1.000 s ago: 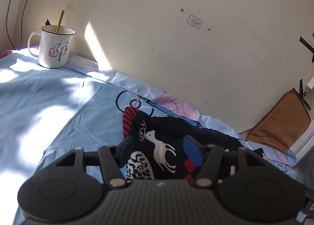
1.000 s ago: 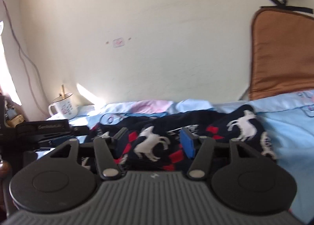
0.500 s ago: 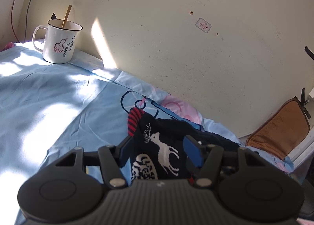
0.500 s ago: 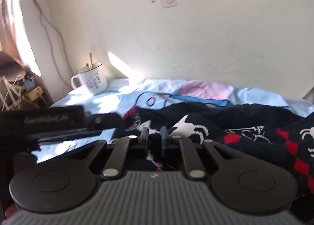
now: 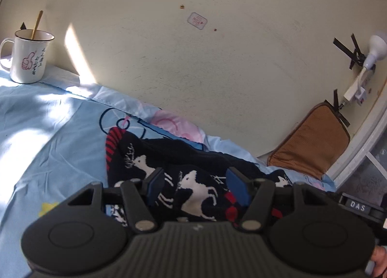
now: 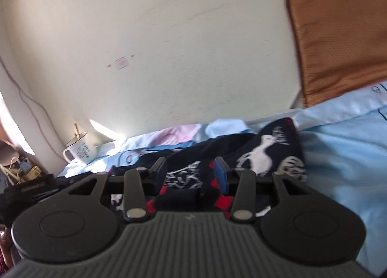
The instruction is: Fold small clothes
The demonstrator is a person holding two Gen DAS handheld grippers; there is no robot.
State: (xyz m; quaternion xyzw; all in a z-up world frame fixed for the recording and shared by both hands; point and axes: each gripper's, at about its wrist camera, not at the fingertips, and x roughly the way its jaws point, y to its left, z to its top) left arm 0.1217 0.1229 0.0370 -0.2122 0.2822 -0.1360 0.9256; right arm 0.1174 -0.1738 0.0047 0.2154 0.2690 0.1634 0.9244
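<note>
Fingers, left gripper [image 5: 197,184]: both blue-padded fingers [image 5: 156,184] are standing spread wide, nothing pinched between them, hovering over the dark garment.
Fingers, right gripper [image 6: 191,172]: these are standing spread too, a clear gap showing between the pads, and the cloth is lying under and beyond them rather than clamped.
Garment: the navy knitted sweater [image 5: 169,157] with white reindeer and red diamonds is lying bunched on the bed sheet [image 5: 48,132], close against the wall; its red-striped cuff [image 5: 112,143] is pointing toward the mug's side.
Garment, right view: the same sweater [image 6: 261,154] is stretching across the frame, one reindeer panel lying on the side away from the mug, its edge touching the pale blue sheet.
Mug: the white enamel mug [image 5: 29,57] with a pink thumbs-up print is standing upright by the wall, well apart from the sweater, a wooden stick [image 5: 36,23] leaning inside it.
Cushion: the brown cushion [image 5: 312,142] is leaning against the wall on the far side of the sweater from the mug.
Wall: a small sticker [image 5: 197,20] is sitting on it between mug and cushion, higher up; a white lamp [image 5: 375,50] is taped up above the cushion.
Light: a sun patch is falling on the sheet near the mug.
</note>
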